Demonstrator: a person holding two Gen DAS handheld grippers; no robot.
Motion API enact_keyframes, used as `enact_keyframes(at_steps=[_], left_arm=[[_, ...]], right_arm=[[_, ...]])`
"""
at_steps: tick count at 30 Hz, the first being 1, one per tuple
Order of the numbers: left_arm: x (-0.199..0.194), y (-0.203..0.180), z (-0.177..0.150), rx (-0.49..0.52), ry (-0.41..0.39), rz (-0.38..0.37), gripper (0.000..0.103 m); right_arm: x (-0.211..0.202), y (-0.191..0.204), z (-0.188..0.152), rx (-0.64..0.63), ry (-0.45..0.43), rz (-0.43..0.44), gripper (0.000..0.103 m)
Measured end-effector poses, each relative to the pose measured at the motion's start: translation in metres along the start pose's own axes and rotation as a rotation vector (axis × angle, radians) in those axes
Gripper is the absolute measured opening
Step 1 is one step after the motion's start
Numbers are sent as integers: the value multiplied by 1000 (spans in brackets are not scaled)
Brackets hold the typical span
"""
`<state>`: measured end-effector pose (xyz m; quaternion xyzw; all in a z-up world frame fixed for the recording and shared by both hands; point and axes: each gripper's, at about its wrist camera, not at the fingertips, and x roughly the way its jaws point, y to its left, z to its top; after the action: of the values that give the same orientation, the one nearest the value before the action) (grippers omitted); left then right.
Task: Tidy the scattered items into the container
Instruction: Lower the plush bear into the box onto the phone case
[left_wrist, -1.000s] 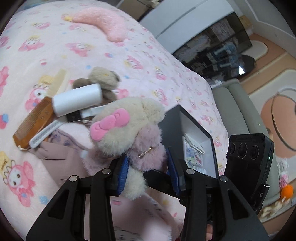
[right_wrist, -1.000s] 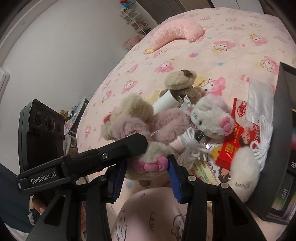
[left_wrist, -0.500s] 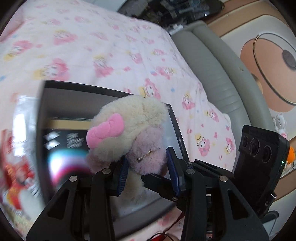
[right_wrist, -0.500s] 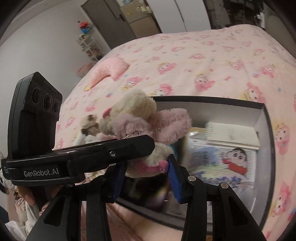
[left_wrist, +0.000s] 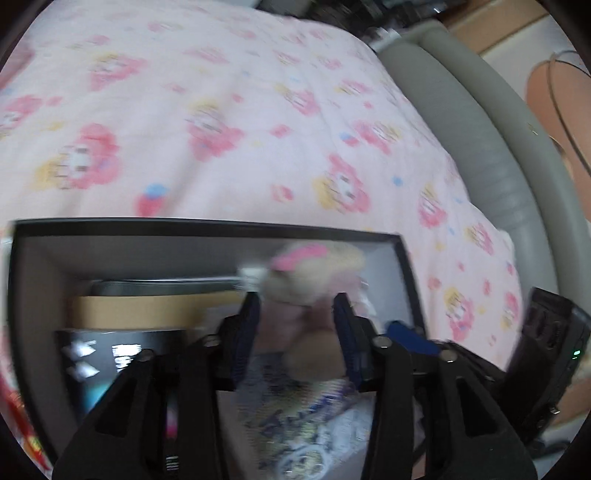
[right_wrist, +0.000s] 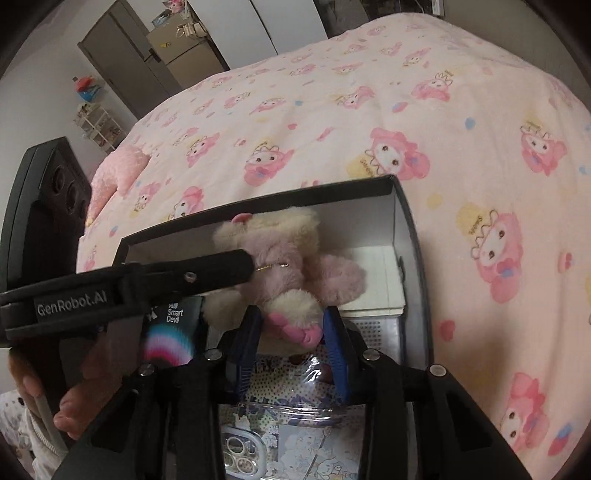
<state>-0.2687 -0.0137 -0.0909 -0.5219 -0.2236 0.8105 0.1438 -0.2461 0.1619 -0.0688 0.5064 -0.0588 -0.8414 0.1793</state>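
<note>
A cream and pink plush toy (right_wrist: 280, 258) with a pink bow hangs inside the open black box (right_wrist: 410, 221). My left gripper (left_wrist: 297, 332) is shut on the plush's body (left_wrist: 314, 280); this view is blurred. My right gripper (right_wrist: 291, 332) is shut on the plush's foot with the pink bow (right_wrist: 295, 325). The left gripper's finger (right_wrist: 207, 273) crosses in front of the plush in the right wrist view. The box (left_wrist: 207, 227) lies on the pink bedspread.
The box holds a black package (right_wrist: 173, 321), a white notebook (right_wrist: 376, 280), cartoon-print packets (right_wrist: 291, 417) and a tan box (left_wrist: 147, 310). A pink pillow (right_wrist: 118, 173) lies far left on the bed. A grey padded bed edge (left_wrist: 491, 147) runs at right.
Both grippers have carried the plush from the pile of items over to the box and lowered it inside. The plush now sits lower between the box walls.
</note>
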Motion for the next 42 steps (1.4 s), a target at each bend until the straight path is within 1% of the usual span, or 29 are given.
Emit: enact_keyframes(at_steps=[2,4,6,8,10,12,15,20,24,25,26,27,28,29,30,31,32,33,35,36,38,41,42], left_arm=[[2,4,-5,-20,15,46,22],[15,-3,-5,10,53,49,22],[33,-13,-4,27,93,71,22],[41,-26,-1,58,84,98,22],[45,-34,3,74,91,114,19],[48,-34,5,62,99,114,17],[42,-34,3,62,92,95,17],[39,-33,4,52,88,63,16],[29,-47,5,83,71,15,14],[29,-51,6,96,81,-35,15],[32,-56,6,105,101,-89,20],[38,-61,6,113,113,-94,21],[44,-65,6,123,111,-53,22],[51,-65,7,124,109,-31,30],[56,-62,9,107,124,-44,32],[58,-58,11,80,138,-72,32],[55,-53,11,60,135,-95,30],[48,-50,11,53,113,-108,29],[33,-44,9,48,59,-84,29],[31,-41,8,42,55,-64,29],[38,-35,7,24,88,-45,29],[60,-35,5,14,148,-83,29],[62,-38,4,24,147,-76,29]], right_arm=[[-4,-3,2,13,-15,-30,30],[-4,-8,3,31,-9,-50,30],[0,-12,2,35,3,-63,30],[4,-15,1,40,15,-67,30],[3,-17,1,39,8,-78,30],[-1,-18,2,33,-9,-99,30],[-5,-19,4,36,-18,-95,30],[-6,-14,2,7,-25,-120,30],[-14,-16,3,20,-42,-99,30],[-16,-17,4,26,-48,-88,30],[-17,-17,4,26,-53,-84,30],[-16,-16,5,21,-56,-88,30],[-14,-15,5,14,-56,-96,30],[-11,-15,5,10,-50,-105,30],[-7,-16,5,10,-39,-111,30],[-4,-17,5,15,-28,-111,30],[-2,-19,4,21,-20,-106,30],[-1,-20,4,22,-20,-102,28],[-5,-19,3,18,-25,-97,28],[-8,-18,3,18,-29,-97,28],[-9,-17,3,12,-28,-98,28],[2,-17,4,5,-10,-123,28],[4,-17,4,1,-15,-129,28]])
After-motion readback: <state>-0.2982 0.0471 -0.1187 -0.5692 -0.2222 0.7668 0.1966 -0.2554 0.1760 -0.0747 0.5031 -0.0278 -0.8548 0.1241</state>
